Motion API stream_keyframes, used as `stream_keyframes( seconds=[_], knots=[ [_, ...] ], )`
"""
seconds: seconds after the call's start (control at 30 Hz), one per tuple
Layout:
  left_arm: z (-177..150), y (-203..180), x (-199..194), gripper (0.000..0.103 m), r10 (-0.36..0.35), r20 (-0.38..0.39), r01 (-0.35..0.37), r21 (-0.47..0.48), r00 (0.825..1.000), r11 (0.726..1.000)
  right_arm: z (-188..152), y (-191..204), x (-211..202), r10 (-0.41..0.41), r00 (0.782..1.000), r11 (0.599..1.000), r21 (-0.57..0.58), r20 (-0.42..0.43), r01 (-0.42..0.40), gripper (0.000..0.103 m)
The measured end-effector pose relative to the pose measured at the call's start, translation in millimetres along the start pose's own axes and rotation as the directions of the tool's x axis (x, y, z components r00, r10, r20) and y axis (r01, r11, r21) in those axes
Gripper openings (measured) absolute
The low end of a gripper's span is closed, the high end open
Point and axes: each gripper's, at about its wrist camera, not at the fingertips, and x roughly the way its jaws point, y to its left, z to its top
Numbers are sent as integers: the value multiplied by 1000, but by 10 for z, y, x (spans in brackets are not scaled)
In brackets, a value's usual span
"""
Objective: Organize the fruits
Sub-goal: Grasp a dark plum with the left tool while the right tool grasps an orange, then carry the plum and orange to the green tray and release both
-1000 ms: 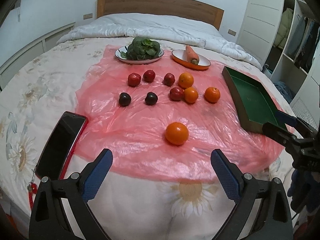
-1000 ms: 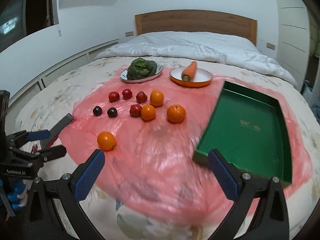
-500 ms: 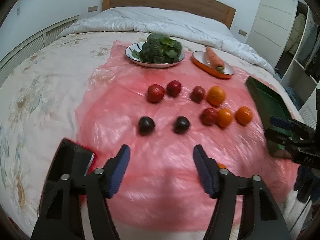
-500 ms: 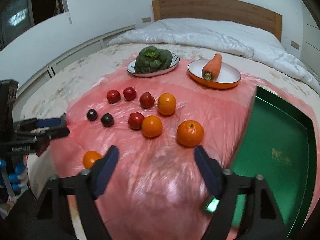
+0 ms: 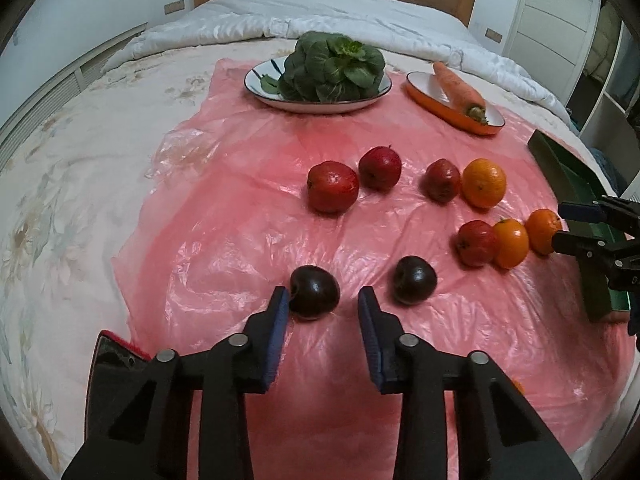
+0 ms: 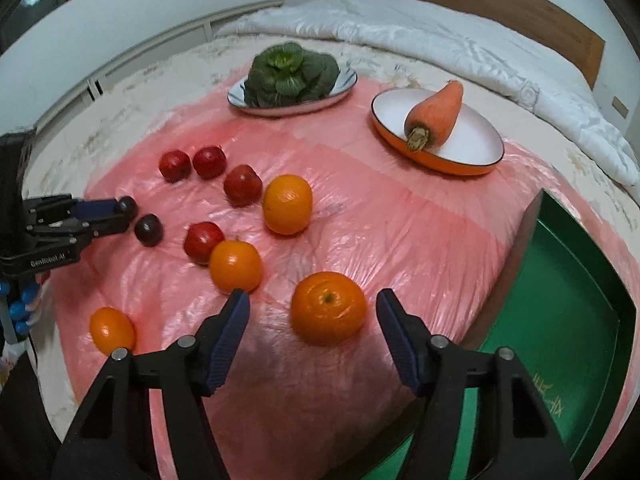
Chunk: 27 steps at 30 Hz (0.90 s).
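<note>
You are working in soft, fairly dim indoor light with a cool cast. The pink plastic sheet (image 5: pixel 248 216) throws small white glints along its wrinkles. Shadows under the fruit are faint and short. Both fisheye views bend the bed (image 6: pixel 460 40) strongly toward the dark, vignetted corners. The left edge of your right wrist view smears slightly; the centres stay sharp.

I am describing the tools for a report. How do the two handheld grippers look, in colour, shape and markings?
Both the left gripper and the right gripper have black angular plastic frames with silver pivot pins and two fingers bearing ribbed blue pads. Small white lettering marks the left gripper's side.
</note>
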Motion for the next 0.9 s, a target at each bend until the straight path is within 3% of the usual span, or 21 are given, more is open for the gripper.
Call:
stream_keyframes(
  seconds=[0.3, 0.33, 0.37, 0.67, 0.9],
  knots=[
    [-18, 43, 64, 22, -4, 0, 4, -4, 1000, 1000, -4, -20, 247, -11, 997, 1000, -26, -82, 9, 103],
    [-28, 48, 53, 21, -5, 6, 5, -6, 1000, 1000, -8, -29, 258, -15, 996, 1000, -25, -85, 13, 96],
    [-31, 54, 47, 21, -7, 11, 7, -8, 1000, 1000, -16, -50, 257, -5, 996, 1000, -15, -84, 4, 96],
    [-15, 142, -169, 21, -19, 56, 21, -45, 998, 999, -9, -33, 28, -5, 1000, 1000, 14, -24, 5, 95],
    [-105, 143, -448, 21, -12, 77, 16, -50, 997, 999, -77, 249, -345, 53, 998, 998, 15, 41, -54, 95]
  ],
)
